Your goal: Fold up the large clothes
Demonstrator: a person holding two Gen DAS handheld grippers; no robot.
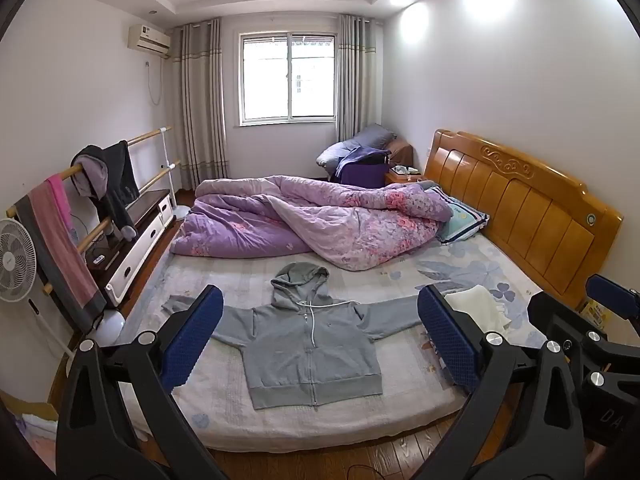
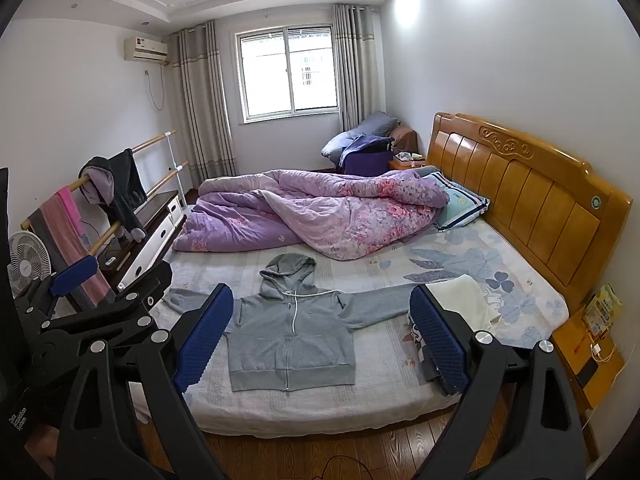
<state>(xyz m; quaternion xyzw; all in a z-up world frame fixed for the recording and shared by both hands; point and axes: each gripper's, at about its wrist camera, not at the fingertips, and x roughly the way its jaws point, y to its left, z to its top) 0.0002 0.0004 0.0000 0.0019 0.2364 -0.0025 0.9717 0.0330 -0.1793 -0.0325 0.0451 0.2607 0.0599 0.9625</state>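
left gripper [image 1: 320, 332] fingers wide apart, empty, held off bed edge; right gripper [image 2: 320, 328] same, apart, holding nothing, just beside left one

grey hoodie [image 1: 308, 344] straight ahead and below both, well apart from pads, flat face-up on mattress [image 1: 400, 404], zipper closed, hem toward fingers, hood away

sleeves spread sideways, so long axis runs left-right across view

left sleeve cuff nearer left gripper, right sleeve end by white cloth [image 2: 460, 300] nearer right

purple quilt [image 1: 320, 216] bunched beyond hood
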